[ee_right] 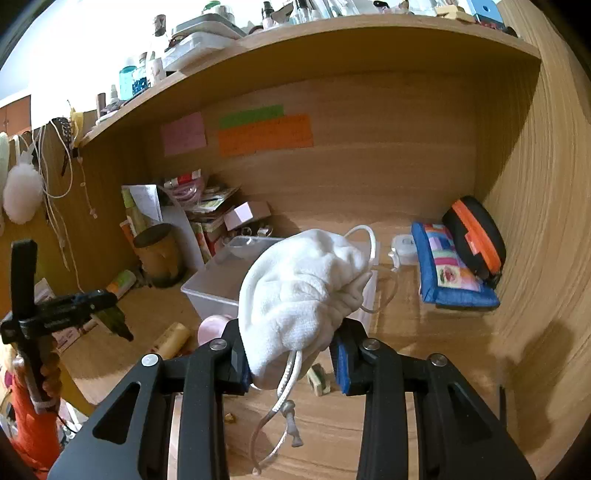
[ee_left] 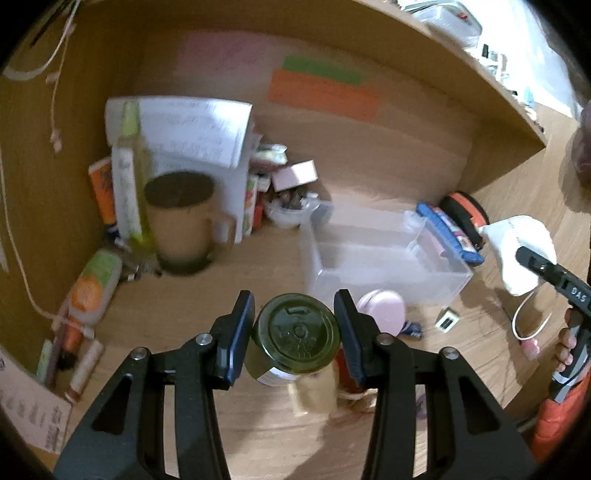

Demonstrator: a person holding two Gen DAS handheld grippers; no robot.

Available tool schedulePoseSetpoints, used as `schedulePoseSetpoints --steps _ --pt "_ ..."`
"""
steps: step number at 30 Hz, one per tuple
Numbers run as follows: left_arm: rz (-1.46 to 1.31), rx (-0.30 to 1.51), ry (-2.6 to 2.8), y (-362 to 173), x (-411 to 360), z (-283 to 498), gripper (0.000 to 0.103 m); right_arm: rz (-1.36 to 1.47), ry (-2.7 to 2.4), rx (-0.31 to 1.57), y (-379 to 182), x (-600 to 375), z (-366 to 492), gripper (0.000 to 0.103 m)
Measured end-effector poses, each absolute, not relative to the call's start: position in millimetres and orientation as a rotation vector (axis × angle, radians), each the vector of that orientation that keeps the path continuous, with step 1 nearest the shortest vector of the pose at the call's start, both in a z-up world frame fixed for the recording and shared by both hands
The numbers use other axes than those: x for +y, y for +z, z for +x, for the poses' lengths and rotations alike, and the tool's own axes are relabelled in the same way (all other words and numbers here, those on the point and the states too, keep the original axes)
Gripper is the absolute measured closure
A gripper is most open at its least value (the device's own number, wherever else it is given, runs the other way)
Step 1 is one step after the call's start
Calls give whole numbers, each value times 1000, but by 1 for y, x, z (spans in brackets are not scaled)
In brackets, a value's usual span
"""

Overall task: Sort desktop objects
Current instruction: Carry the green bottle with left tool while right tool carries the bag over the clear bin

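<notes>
My left gripper (ee_left: 293, 300) is shut on a small glass jar with a dark green lid (ee_left: 297, 332), held clear above the wooden desk (ee_left: 207, 317). My right gripper (ee_right: 290, 332) is shut on a white drawstring pouch (ee_right: 299, 288), whose cord (ee_right: 284, 391) dangles below the fingers. In the left wrist view the pouch (ee_left: 517, 251) shows at the far right, in the right gripper (ee_left: 535, 263). The right wrist view shows the left gripper (ee_right: 105, 297) at the left with the jar (ee_right: 116, 321). A clear plastic box (ee_left: 388, 273) stands on the desk beyond both grippers.
A brown mug (ee_left: 181, 221), papers and bottles crowd the back left corner. A pink round case (ee_left: 382, 308) and a yellow tube (ee_right: 171, 339) lie near the box. A blue patchwork pouch (ee_right: 450, 273) and a black-and-orange case (ee_right: 476, 240) sit at the right wall. A shelf (ee_right: 332, 33) overhangs.
</notes>
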State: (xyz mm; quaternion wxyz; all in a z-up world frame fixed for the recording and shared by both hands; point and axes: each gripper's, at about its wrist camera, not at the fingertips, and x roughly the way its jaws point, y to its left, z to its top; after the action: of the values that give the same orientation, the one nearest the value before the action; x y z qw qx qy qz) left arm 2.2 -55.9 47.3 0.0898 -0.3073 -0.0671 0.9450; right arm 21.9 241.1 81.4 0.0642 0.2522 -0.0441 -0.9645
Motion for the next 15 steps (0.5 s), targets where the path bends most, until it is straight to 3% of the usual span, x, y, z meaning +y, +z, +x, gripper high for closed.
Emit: schedulePoseSetpoints --steps 15 --pt "-841 -135 2729 102 -20 -55 59 679 -2927 -77 114 252 -15 73"
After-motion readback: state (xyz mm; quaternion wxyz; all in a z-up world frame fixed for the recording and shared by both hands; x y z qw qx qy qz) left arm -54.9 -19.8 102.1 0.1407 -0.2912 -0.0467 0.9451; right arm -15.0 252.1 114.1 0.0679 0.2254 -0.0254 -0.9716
